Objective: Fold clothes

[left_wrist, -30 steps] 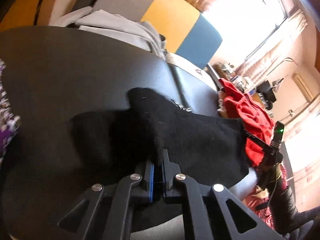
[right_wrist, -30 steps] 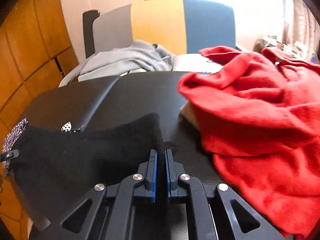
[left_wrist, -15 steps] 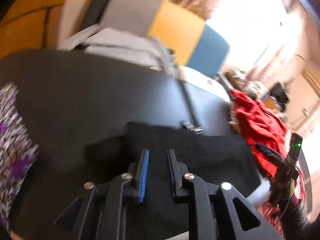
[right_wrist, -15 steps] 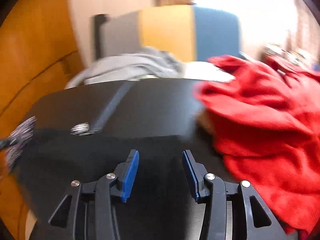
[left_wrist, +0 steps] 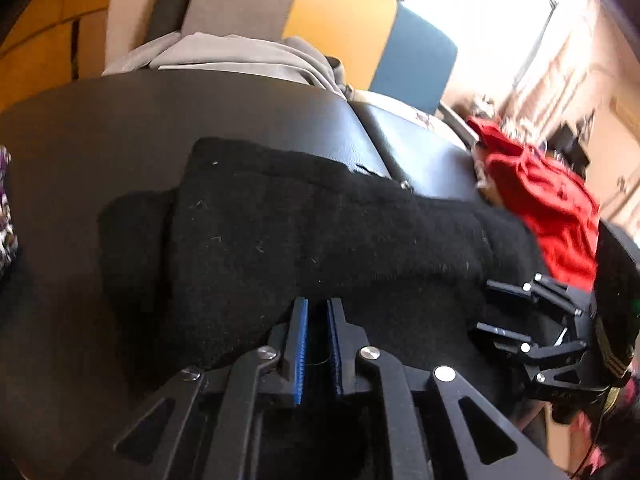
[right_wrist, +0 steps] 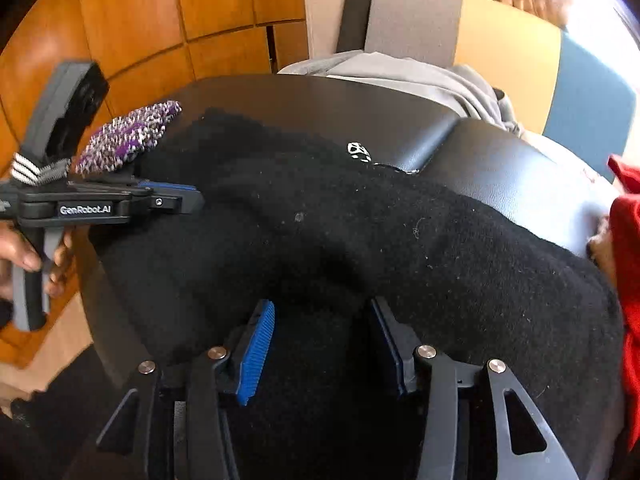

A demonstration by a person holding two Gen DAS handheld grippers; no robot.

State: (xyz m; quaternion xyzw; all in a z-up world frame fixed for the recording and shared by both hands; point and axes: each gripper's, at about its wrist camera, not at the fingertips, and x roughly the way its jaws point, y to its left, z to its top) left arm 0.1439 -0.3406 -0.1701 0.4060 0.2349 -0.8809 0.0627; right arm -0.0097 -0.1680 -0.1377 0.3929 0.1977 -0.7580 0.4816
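While its jaws narrowed with nothing pinched between them, the left claw (left_wrist: 318, 308) hung over one black garment (left_wrist: 320, 232) at the table's (left_wrist: 120, 120) near edge; the right claw (right_wrist: 322, 312), widening, gripped nothing. One red garment (left_wrist: 548, 208) lay at the right edge.

We see our left matte-black two-finger gripper (left_wrist: 318, 312) built of angular linkage arms with triangular cut-outs, silver round screw heads at the pivots, and ribbed blue rubber pads (left_wrist: 300, 344) lining the inner faces. Our right black gripper of the same make (right_wrist: 322, 320) carries the same blue pads (right_wrist: 256, 356). From the right wrist view, the left tool's side bears white "GenRobot.AI" lettering, a grey handle, a coiled silver spring and a grey-and-black block on top.
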